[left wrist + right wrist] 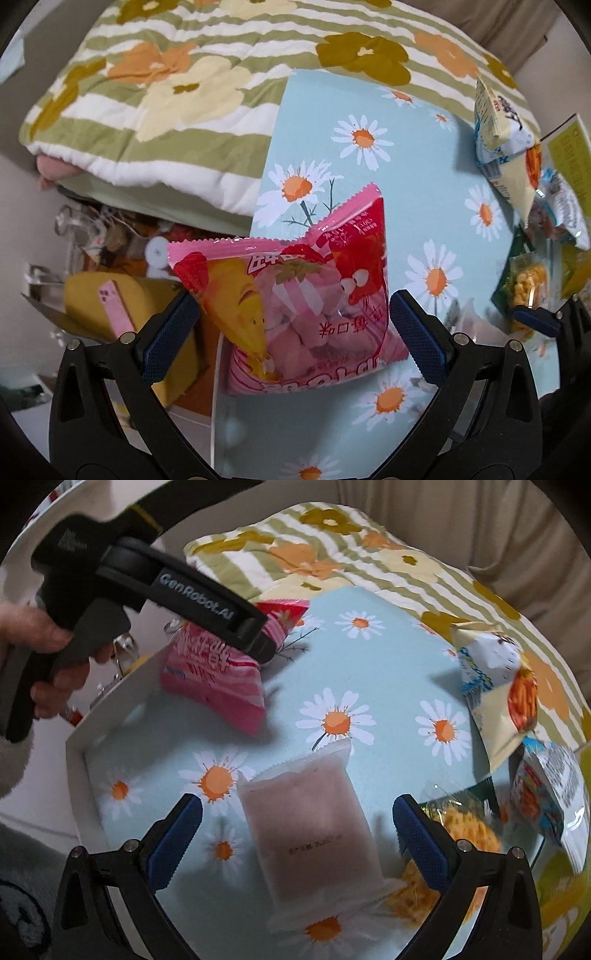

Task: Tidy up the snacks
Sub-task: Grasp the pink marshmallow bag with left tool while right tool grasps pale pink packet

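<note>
Between the spread jaws of my left gripper point(295, 332) sits the pink snack bag point(291, 306), at the table's left corner, so I judge I should close squarely across its puffy middle without crushing it. Rightward, my right gripper point(297, 840) hangs wide over the frosted packet point(314, 823); a yellow snack bag point(458, 834) crowds its right finger, with a pile of packets point(495, 686) beyond.

Two black plastic grippers, left gripper point(293, 332) and right gripper point(297, 840), are fitted with textured blue pads point(421, 843) and silver screws. White "GenRobot.AI" lettering is printed on the left one. A fuzzy grey sleeve point(11, 764) is worn.
</note>
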A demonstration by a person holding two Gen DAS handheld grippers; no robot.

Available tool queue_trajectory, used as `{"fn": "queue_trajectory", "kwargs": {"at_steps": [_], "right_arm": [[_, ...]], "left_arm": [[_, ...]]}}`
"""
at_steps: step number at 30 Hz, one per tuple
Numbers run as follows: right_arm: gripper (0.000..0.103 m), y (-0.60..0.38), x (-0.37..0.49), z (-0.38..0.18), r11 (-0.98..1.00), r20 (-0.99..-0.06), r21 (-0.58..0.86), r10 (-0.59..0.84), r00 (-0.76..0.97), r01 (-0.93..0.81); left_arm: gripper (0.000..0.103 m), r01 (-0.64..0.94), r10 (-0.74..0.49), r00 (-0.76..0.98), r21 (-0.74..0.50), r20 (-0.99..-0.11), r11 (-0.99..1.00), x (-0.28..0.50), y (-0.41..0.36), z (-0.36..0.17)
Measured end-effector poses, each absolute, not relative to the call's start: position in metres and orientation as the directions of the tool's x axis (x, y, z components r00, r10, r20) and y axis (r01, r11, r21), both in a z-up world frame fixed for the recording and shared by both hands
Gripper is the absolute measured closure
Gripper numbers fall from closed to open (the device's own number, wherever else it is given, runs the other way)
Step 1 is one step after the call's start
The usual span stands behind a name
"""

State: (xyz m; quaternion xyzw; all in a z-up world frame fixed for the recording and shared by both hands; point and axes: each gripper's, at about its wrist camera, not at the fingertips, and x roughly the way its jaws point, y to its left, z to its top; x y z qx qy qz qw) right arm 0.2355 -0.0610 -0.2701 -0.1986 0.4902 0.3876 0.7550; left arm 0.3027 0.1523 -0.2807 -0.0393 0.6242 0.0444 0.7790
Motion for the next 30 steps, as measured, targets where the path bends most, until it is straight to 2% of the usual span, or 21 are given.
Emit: {"fn": "queue_trajectory", "kwargs": {"at_steps": [7, 9, 16, 23, 26, 27, 30], "right_arm": [[0.007, -0.055, 0.236, -0.28, 0.572, -0.906, 0.05, 0.371, 0.205, -0.819], [0.017, -0.056, 0.236, -0.283, 0.562, -0.911, 0.051, 0.366, 0.192, -0.826], [0.023, -0.058, 0.237, -0.29, 0.546, -0.917, 0.053, 0.358, 0.175, -0.836], [0.036, -0.06, 0.237, -0.295, 0.54, -0.92, 0.071, 0.36, 0.155, -0.838], [0.036, -0.061, 0.234, -0.294, 0.539, -0.918, 0.065, 0.362, 0.161, -0.84], [0.036, -0.062, 0.233, -0.294, 0.539, -0.918, 0.064, 0.362, 0.163, -0.84], [0.036, -0.062, 0.233, -0.294, 0.536, -0.918, 0.06, 0.36, 0.164, -0.842]], "left_arm": [[0.01, -0.067, 0.091, 0.235, 0.077, -0.968, 0.995, 0.305, 0.134, -0.279], [0.013, -0.056, 0.088, 0.236, 0.077, -0.968, 0.995, 0.307, 0.131, -0.279], [0.021, -0.039, 0.088, 0.229, 0.081, -0.969, 0.996, 0.307, 0.128, -0.282], [0.033, -0.035, 0.065, 0.231, 0.059, -0.971, 0.998, 0.307, 0.131, -0.28], [0.037, -0.034, 0.046, 0.235, 0.039, -0.971, 0.999, 0.305, 0.13, -0.278], [0.043, -0.032, 0.037, 0.233, 0.03, -0.972, 0.999, 0.303, 0.13, -0.277], [0.043, -0.026, 0.025, 0.242, 0.02, -0.97, 0.999, 0.299, 0.127, -0.273]]}}
